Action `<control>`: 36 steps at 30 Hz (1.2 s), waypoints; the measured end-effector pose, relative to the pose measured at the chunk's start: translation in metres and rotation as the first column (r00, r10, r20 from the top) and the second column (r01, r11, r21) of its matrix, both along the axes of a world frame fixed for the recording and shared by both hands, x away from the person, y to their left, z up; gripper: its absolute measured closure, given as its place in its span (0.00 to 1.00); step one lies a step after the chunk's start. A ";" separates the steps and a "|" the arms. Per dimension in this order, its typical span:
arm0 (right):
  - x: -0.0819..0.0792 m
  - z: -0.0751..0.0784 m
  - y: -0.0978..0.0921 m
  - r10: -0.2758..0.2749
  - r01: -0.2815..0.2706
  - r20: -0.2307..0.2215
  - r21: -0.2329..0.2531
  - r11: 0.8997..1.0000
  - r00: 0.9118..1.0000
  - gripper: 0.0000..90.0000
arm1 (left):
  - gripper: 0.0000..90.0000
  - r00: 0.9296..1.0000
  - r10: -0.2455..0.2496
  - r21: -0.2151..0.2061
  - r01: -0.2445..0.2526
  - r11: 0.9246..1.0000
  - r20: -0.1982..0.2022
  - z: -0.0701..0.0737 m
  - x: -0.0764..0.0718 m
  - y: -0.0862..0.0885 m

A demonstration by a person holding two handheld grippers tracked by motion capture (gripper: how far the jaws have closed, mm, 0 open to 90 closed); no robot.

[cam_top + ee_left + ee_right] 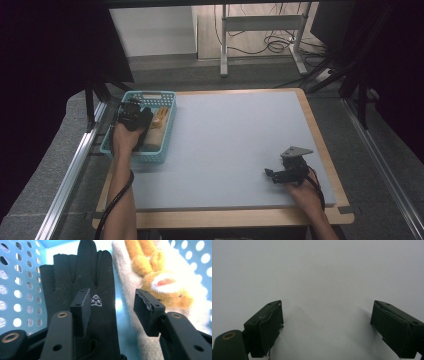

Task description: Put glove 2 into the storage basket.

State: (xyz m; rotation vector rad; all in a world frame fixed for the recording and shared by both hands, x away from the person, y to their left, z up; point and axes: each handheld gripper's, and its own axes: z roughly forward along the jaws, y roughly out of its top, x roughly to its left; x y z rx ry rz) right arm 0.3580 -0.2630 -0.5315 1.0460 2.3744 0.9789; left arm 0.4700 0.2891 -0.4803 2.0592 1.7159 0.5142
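A black glove with a small white logo lies in a turquoise perforated basket, next to a cream and orange plush toy. My left gripper hangs open just above them, one jaw over the glove and the other over the plush. From above, the left gripper sits inside the basket's left half, with the plush toy to its right. My right gripper rests low over the grey mat near the front right, open with nothing between its jaws.
The basket stands at the mat's back left corner. The wooden table edge frames the mat. A metal rail runs along the left, and a white stand with cables sits on the floor behind.
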 end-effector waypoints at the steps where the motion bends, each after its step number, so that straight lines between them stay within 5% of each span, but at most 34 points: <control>1: 0.000 0.000 0.000 0.000 0.000 0.000 0.000 1.000 1.000 0.12 | 0.51 1.000 0.002 0.000 -0.002 1.000 0.003 0.001 -0.001 0.001; 23: 0.000 0.000 0.000 0.000 0.000 0.000 0.000 1.000 1.000 0.12 | 0.28 0.997 -0.009 -0.089 0.015 0.996 0.070 0.012 -0.021 0.017; 36: 0.000 0.000 0.000 0.000 0.000 0.000 0.000 1.000 1.000 0.12 | 0.20 0.990 -0.068 -0.114 0.083 0.990 0.124 0.020 -0.036 0.010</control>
